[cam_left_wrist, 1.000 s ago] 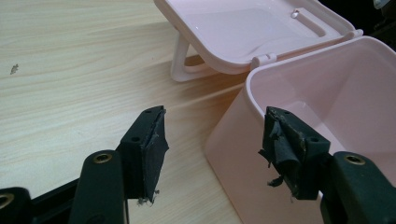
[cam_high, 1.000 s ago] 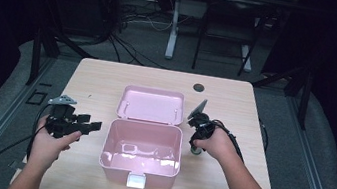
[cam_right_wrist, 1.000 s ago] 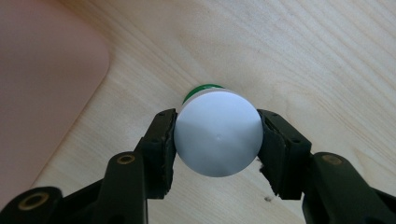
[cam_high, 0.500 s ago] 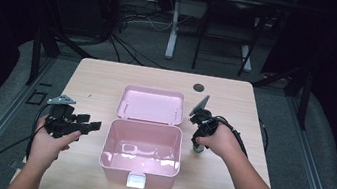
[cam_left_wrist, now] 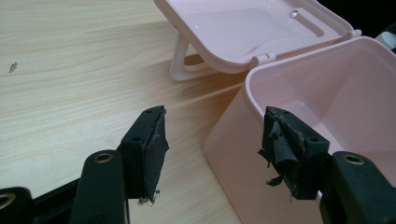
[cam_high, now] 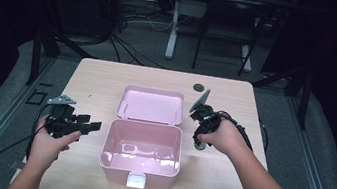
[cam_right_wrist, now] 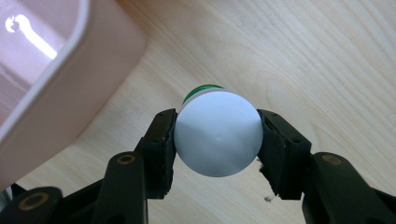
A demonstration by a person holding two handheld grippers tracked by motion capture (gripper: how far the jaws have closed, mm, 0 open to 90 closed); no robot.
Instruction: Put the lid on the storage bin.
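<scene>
Bottle (cam_right_wrist: 218, 133): white round cap, green body below, clamped at the cap between both pads of right gripper (cam_right_wrist: 217, 140); held upright above the table (cam_high: 109, 73), just right of the box (cam_high: 138, 171). Seen from above at (cam_high: 198, 144), mostly hidden under the right hand (cam_high: 223, 135).

Box: pink glossy plastic, rounded corners, open, white latch at front wall. Lid (cam_high: 151, 104) hinged back, propped on its handle.

Left gripper (cam_left_wrist: 212, 149): jaws apart, nothing between them, worn frayed pads; level, left of the box, aimed at its corner.

Table: pale wood grain, matte, rectangular, small dark round port (cam_high: 199, 87) near far edge.

Room: dark, grey floor, cables (cam_high: 128, 43), metal stand legs behind.
</scene>
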